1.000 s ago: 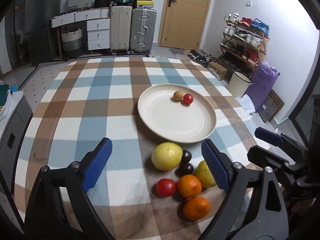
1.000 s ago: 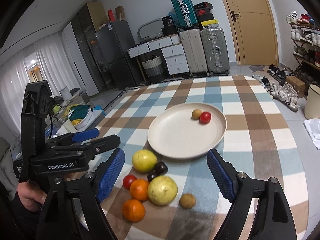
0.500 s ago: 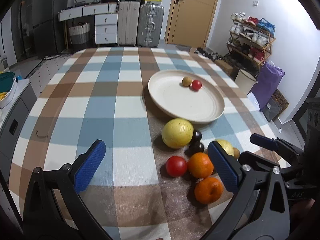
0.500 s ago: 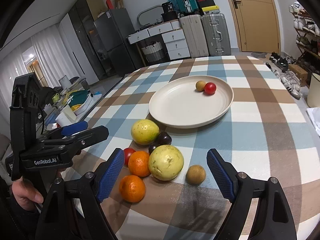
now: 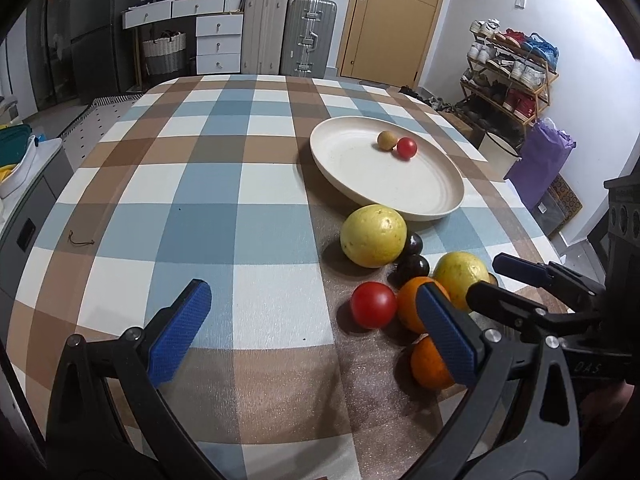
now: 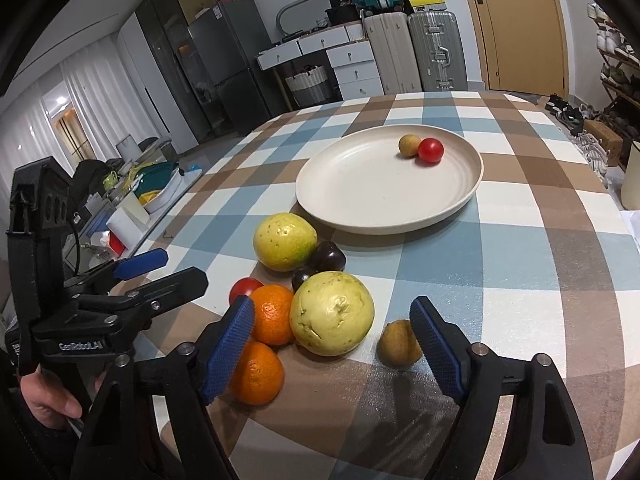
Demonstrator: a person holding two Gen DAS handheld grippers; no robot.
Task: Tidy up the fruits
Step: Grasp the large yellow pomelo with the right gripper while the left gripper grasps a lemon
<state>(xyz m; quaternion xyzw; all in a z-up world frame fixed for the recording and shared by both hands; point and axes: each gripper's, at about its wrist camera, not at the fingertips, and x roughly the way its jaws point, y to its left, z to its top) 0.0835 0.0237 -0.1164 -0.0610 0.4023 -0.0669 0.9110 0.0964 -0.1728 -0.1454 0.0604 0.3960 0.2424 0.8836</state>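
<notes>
A loose cluster of fruit lies on the checked tablecloth: two yellow fruits (image 6: pixel 332 312) (image 6: pixel 285 247), two oranges (image 6: pixel 274 314) (image 6: pixel 256 374), a red tomato (image 5: pixel 373 305), two dark plums (image 6: pixel 329 256) and a small brown fruit (image 6: pixel 398 342). Behind them, the cream plate (image 6: pixel 360 184) holds a brown fruit (image 6: pixel 409 145) and a red tomato (image 6: pixel 431 150). My right gripper (image 6: pixel 332 312) hovers over the nearer yellow fruit; its jaws are closing and the pads touch nothing. My left gripper (image 5: pixel 312 300) stands wide open to the left of the cluster, empty.
The table's right edge (image 5: pixel 532 216) runs just beyond the plate, with a shoe rack (image 5: pixel 508 68) and a purple bag (image 5: pixel 544 160) on the floor past it. A person's hand (image 6: pixel 48 400) holds the left gripper's handle. Suitcases (image 5: pixel 288 36) and drawers stand at the far wall.
Both grippers have sunk toward the fruit cluster, which now looks larger and nearer. The right jaws have narrowed a little; the left jaws stand slightly wider.
</notes>
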